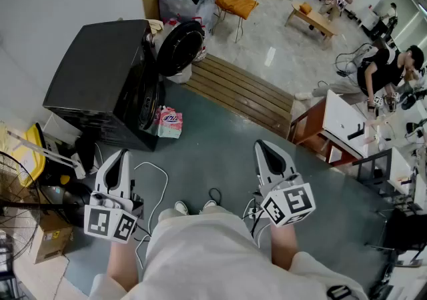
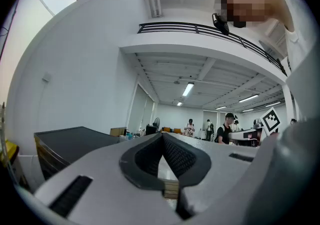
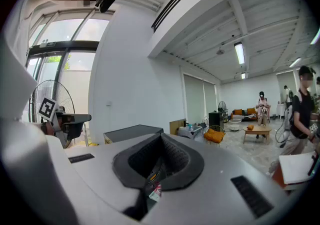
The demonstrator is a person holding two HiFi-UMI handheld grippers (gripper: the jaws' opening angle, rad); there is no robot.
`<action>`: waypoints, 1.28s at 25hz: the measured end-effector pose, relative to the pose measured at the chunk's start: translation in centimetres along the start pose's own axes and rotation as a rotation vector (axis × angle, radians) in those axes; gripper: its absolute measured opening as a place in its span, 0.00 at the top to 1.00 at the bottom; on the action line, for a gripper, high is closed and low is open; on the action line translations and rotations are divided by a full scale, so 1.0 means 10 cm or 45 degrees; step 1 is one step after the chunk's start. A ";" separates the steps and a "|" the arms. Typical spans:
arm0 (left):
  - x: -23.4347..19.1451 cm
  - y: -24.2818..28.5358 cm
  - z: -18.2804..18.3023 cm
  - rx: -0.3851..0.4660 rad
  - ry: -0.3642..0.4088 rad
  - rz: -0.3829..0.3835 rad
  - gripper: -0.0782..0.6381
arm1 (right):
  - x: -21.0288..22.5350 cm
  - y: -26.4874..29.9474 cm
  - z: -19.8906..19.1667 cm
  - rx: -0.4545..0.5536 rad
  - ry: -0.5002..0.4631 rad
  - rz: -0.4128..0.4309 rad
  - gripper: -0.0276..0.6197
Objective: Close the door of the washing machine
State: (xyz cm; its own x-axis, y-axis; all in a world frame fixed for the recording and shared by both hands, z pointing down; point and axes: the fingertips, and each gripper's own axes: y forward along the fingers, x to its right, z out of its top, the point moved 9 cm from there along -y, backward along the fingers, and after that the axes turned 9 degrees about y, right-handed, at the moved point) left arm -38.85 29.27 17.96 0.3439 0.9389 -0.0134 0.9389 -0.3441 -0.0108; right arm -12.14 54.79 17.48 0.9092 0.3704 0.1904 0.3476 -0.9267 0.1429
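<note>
— Two grippers in view, so how far along are you getting?

— Nowhere yet, I am judging. I am looking at the boxy black washing machine (image 1: 100, 79) sitting in the upper left of the head view. Its round dark door (image 1: 180, 49) is standing swung out from the front, towards the upper middle of the frame. Nothing is touching it.

— And the hands?

— I am holding the white left gripper (image 1: 120, 156) at the lower left and the white right gripper (image 1: 264, 149) at the lower right of centre. Both are pointing forward, well apart from the machine. In each gripper's own view the ribbed pads are meeting at the tips with nothing between them, so both are sitting closed and empty.

— What is remaining?

— Everything, as I am reading it. I am needing to cross the grey floor towards the pink packet (image 1: 169, 123) lying by the machine's base. Then I am bringing one gripper to the door's outer face and pushing until it is seating shut.
</note>
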 end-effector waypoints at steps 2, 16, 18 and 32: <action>0.00 -0.01 -0.02 -0.004 -0.002 0.004 0.88 | 0.00 0.00 -0.03 -0.007 0.004 0.002 0.96; 0.17 0.06 0.00 -0.015 0.021 -0.002 0.88 | 0.19 0.00 0.06 -0.026 -0.218 -0.012 0.87; 0.24 0.11 0.00 -0.019 0.028 -0.005 0.89 | 0.36 -0.04 0.05 -0.025 -0.181 -0.043 0.81; 0.49 0.51 -0.17 -0.092 0.029 -0.020 0.88 | 0.87 0.04 -0.14 -0.076 -0.108 -0.016 0.62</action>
State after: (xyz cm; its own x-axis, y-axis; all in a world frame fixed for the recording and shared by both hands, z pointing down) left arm -32.36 32.17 19.49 0.3288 0.9444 0.0091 0.9425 -0.3287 0.0612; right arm -4.44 57.68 20.59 0.9217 0.3732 0.1060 0.3474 -0.9155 0.2029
